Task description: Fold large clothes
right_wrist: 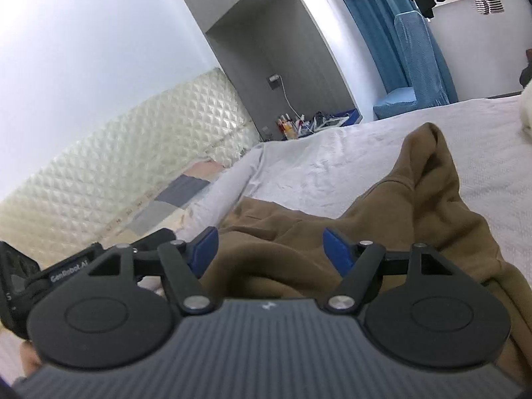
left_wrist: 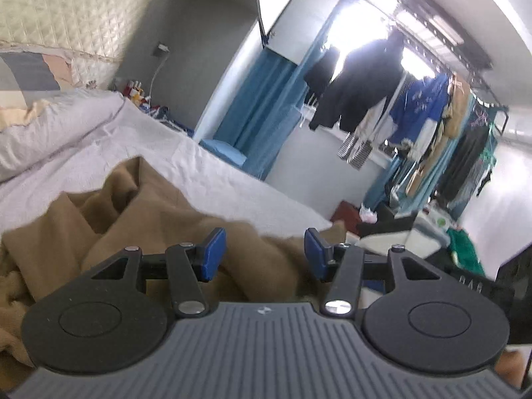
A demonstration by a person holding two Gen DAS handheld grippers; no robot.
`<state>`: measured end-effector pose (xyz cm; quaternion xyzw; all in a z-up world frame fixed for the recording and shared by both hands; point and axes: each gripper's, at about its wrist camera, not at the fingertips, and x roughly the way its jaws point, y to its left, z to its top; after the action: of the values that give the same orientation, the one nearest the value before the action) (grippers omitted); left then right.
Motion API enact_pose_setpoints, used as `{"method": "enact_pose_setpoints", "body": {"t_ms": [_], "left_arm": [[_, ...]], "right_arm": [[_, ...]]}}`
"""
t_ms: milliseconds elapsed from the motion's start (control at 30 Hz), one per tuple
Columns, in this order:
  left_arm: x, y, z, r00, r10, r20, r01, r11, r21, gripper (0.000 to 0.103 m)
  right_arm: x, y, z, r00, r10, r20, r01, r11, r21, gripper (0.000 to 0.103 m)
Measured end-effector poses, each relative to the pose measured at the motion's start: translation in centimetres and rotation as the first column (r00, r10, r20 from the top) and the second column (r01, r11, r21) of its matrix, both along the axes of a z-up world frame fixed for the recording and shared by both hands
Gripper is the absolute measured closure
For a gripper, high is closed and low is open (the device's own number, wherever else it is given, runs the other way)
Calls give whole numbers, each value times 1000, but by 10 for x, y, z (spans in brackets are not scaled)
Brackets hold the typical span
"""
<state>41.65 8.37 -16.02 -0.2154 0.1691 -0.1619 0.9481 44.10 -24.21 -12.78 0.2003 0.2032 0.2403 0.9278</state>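
Over the brown garment [left_wrist: 139, 206] on my bed [left_wrist: 232, 169]: left gripper [left_wrist: 265, 254] and right gripper [right_wrist: 270, 254] both gape wide, nothing between pads

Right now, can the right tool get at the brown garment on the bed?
Probably yes. The right tool is open, with nothing between its pads, and the brown garment lies crumpled on the white bed cover just ahead of it, with nothing in between.

Left wrist view: close above the brown garment [left_wrist: 159, 219], facing across the bed [left_wrist: 232, 173] toward the hanging clothes [left_wrist: 415, 109]. Right wrist view: equally close, facing the headboard [right_wrist: 133, 153] (shared: garment, bed).
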Motion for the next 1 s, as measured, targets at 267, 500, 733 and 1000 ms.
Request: {"method": "enact_pose_setpoints", "body": {"t_ms": [267,500,733,1000], "left_arm": [[19,-8,-36,992,-8,-124,16,998,63,46],[12,-3,-59,973,21,-229,-8,998,59,50],[17,-2,-80,953,40,-300,-9,995,104,51],[40,-13,-98,933,79,-352,-14,983,184,51]], "right_arm": [[7,17,-22,998,36,-52,-40,996,-74,32],[-7,35,-33,995,59,-83,-74,977,-199,48],[-15,50,-51,989,70,-133,-108,945,-307,54],[7,59,-81,978,20,-207,-95,929,-358,54]]}}
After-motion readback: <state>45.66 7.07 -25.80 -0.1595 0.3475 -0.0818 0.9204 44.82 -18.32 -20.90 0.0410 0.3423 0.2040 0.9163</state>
